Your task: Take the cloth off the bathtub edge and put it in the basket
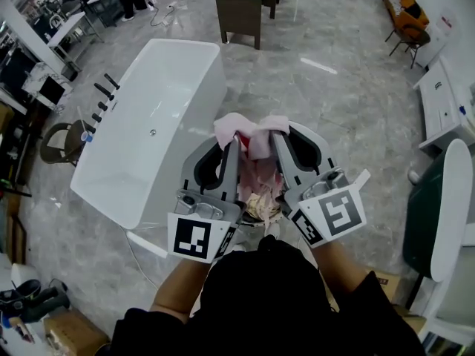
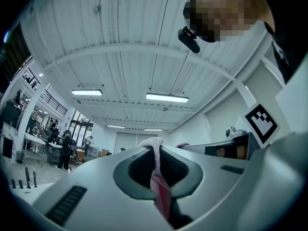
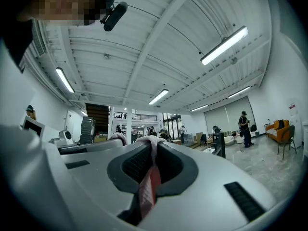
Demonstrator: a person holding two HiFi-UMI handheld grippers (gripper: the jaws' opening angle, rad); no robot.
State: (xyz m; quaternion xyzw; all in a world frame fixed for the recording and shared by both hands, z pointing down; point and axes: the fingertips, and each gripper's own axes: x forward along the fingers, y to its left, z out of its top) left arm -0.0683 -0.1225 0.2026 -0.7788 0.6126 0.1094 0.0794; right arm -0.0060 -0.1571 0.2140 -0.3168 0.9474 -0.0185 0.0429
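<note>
In the head view a pale pink cloth (image 1: 252, 128) is bunched between my two grippers, in front of the person, to the right of the white bathtub (image 1: 148, 117). The left gripper (image 1: 234, 139) is shut on the cloth's left part and the right gripper (image 1: 276, 136) on its right part. More cloth hangs down between the gripper bodies over a beige thing (image 1: 260, 206), perhaps the basket, mostly hidden. In the left gripper view the cloth (image 2: 153, 144) is pinched in the left gripper (image 2: 156, 150). The right gripper view shows the cloth (image 3: 149, 142) clamped in the right gripper (image 3: 153, 149).
A dark wooden table (image 1: 241, 6) stands beyond the tub. An orange chair (image 1: 407, 13) and a white cabinet (image 1: 445, 102) are at the right, with a dark green and white chair (image 1: 438, 206) nearer. A round stool (image 1: 63, 141) sits left of the tub.
</note>
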